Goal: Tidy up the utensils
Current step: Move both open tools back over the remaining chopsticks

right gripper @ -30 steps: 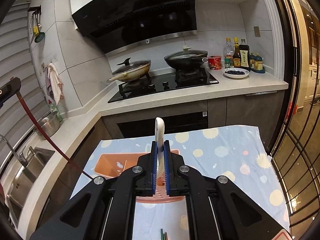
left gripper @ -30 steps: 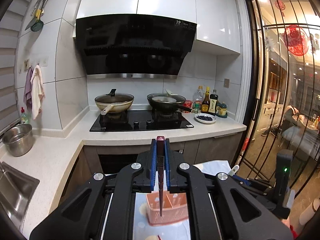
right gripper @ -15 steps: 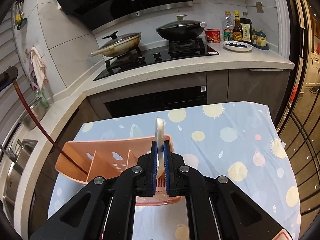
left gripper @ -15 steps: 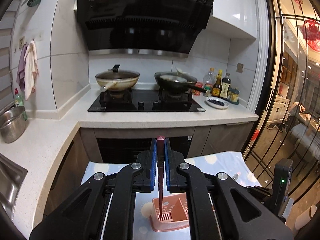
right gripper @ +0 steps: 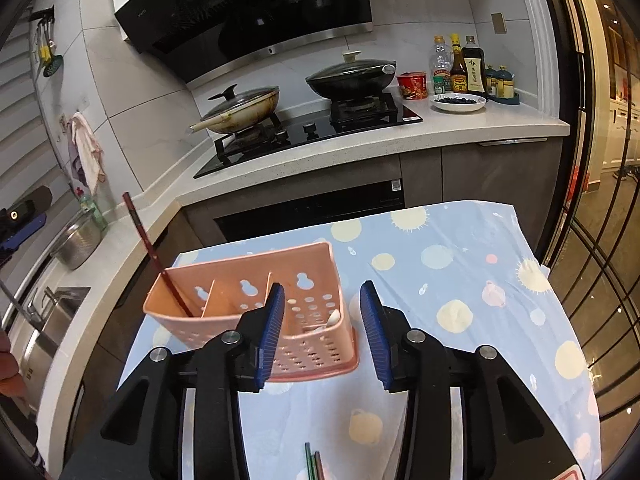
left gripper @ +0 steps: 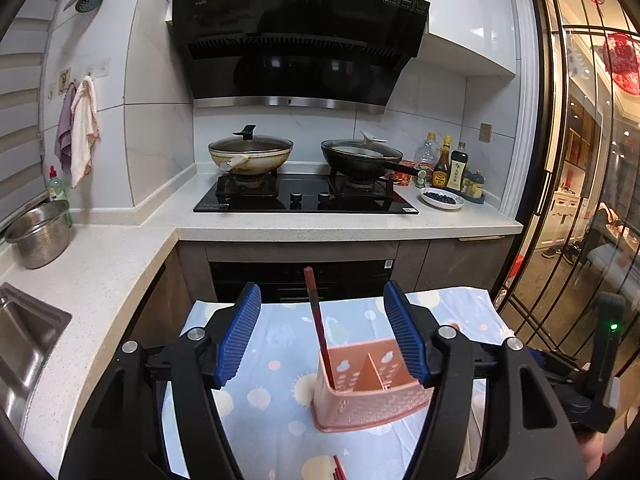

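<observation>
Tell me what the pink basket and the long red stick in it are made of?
The pink utensil basket looks like moulded plastic: thin, smooth, matte walls with punched holes and gourd-shaped cutouts. The red chopstick leaning in its end compartment looks like lacquered wood or hard plastic; it is slim, straight and dark red, but the views leave which open.

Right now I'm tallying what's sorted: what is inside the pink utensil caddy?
In the pink utensil caddy, a dark red chopstick leans in the left end compartment and a white spoon lies in the right one. The middle compartment's floor is hidden by the divider.
</observation>
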`<state>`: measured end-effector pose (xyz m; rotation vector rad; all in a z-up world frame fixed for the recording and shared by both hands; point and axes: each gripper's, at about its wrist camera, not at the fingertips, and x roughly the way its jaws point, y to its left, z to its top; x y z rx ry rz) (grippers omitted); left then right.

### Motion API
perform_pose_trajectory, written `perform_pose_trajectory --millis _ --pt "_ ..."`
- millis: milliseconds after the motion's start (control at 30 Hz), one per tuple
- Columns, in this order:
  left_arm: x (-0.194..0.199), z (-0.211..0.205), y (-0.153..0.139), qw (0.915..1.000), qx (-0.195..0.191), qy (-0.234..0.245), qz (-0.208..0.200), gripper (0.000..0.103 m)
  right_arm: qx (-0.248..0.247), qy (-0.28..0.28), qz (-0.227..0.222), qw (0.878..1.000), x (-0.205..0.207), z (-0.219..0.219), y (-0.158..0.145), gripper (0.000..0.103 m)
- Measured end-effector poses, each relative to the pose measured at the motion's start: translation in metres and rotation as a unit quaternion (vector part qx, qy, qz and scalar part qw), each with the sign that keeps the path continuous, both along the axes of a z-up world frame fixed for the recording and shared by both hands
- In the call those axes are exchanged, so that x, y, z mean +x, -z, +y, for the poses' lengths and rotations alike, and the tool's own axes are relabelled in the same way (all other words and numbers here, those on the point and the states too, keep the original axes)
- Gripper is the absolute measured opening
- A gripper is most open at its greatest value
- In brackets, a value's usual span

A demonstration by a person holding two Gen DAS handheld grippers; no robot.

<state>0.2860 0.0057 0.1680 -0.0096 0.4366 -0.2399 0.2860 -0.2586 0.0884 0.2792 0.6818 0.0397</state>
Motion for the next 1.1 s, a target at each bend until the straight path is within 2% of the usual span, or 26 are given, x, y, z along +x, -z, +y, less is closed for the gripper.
perform_pose_trajectory --millis 100,200,267,400,533,733,967,1033,1100 --pt "-0.028 0.001 0.004 0.9999 0.009 0.001 -0.008 0.069 -0.004 0.0 -0.009 1.0 -0.034 0.003 -0.005 0.047" --pt "-0.061 0.001 0.013 0.9996 0.024 -0.001 -0.013 0.07 -0.022 -0.002 -0.013 1.0 -0.07 0.009 -0.004 0.051" --pt "-0.082 0.002 0.021 0.9995 0.03 0.004 -0.011 0.071 -0.04 -0.002 -0.009 0.999 -0.094 0.014 0.001 0.052" --pt "-0.121 0.007 0.048 0.999 0.042 0.009 0.009 0.08 -0.067 -0.002 0.015 0.998 -0.142 0.017 0.022 0.052" --pt "-0.153 0.015 0.087 0.9972 0.051 0.006 0.055 0.081 -0.068 0.0 0.056 0.996 -0.185 0.011 0.053 0.052" --pt "-0.181 0.03 0.148 0.9889 0.026 0.002 0.146 0.081 -0.05 0.011 0.104 0.993 -0.234 0.002 0.091 0.052" --pt "-0.217 0.015 0.201 0.9789 0.051 0.018 0.197 0.079 -0.044 0.017 0.125 0.991 -0.266 0.002 0.116 0.052" --pt "-0.222 0.012 0.214 0.9759 0.058 0.019 0.209 0.077 -0.042 0.015 0.131 0.99 -0.27 0.004 0.12 0.052" --pt "-0.221 0.009 0.224 0.9731 0.061 0.021 0.221 0.071 -0.039 0.011 0.134 0.99 -0.271 0.006 0.123 0.052"
